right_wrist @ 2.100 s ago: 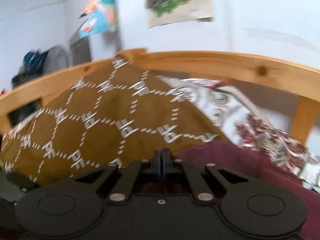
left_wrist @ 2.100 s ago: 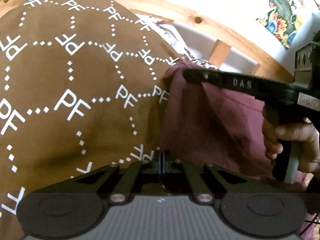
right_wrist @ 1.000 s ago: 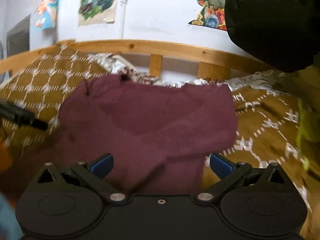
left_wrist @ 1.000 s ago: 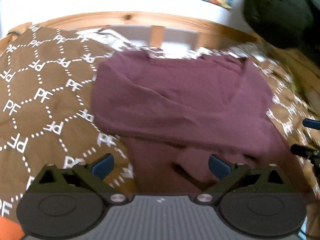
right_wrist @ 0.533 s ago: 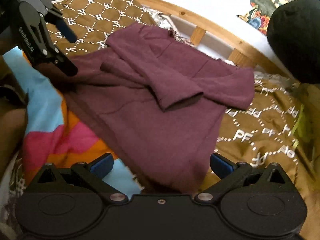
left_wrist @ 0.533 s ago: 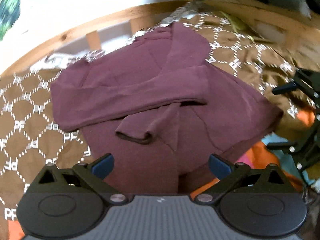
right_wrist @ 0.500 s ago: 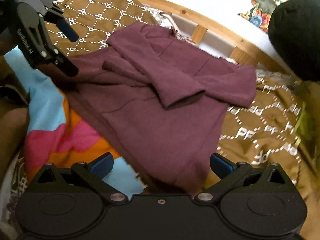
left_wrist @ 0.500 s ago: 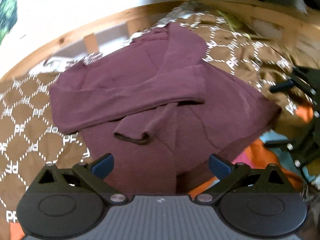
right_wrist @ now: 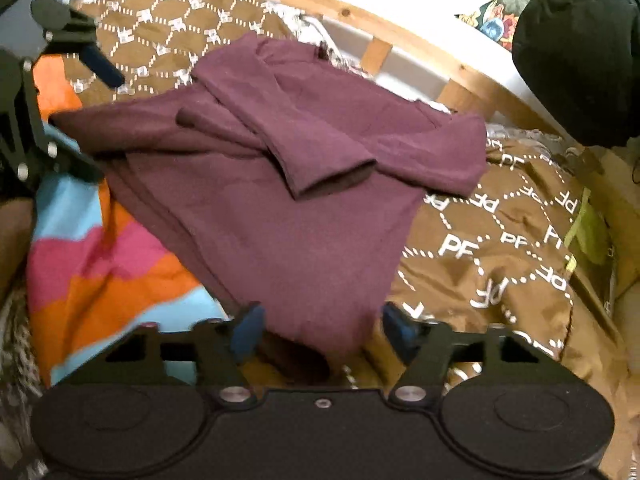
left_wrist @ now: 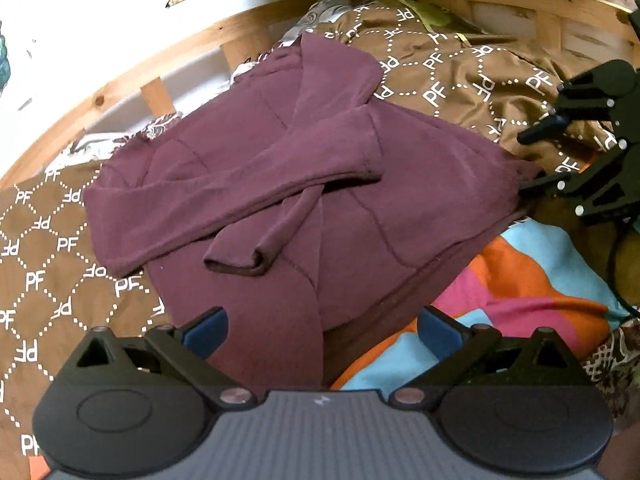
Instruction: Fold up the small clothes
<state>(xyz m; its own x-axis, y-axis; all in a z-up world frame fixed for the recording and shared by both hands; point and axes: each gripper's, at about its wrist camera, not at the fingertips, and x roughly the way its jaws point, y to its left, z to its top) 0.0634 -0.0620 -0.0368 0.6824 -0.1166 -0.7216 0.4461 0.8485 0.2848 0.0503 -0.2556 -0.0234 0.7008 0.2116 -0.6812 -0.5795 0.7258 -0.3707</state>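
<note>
Left wrist view: brown patterned bedspread (left_wrist: 44, 264) at left, maroon sweater (left_wrist: 304, 184) in the middle, striped blanket (left_wrist: 520, 288) at right, wooden bed frame (left_wrist: 132, 80) along the far edge. Against the frame half a second earlier, the sweater lies in much the same pose but sits larger and nearer; its near hem now falls between the wide-spread blue pads of the left tongs (left_wrist: 320, 330), which grip nothing. Both sleeves are folded across the chest, one cuff pointing toward the near left. The garment's long axis runs from the near hem up to the collar at the far edge, tilted slightly left. The right tongs (left_wrist: 532, 160) appear at the right border, at the sweater's right hem corner.

Right wrist view: left tongs (right_wrist: 80, 116) at far left by the other hem corner; sweater (right_wrist: 288, 208) central, collar far, hem corner near. The right tongs (right_wrist: 320, 326) are closing, narrower than half a second before, with that hem corner between the pads; contact cannot be told.
</note>
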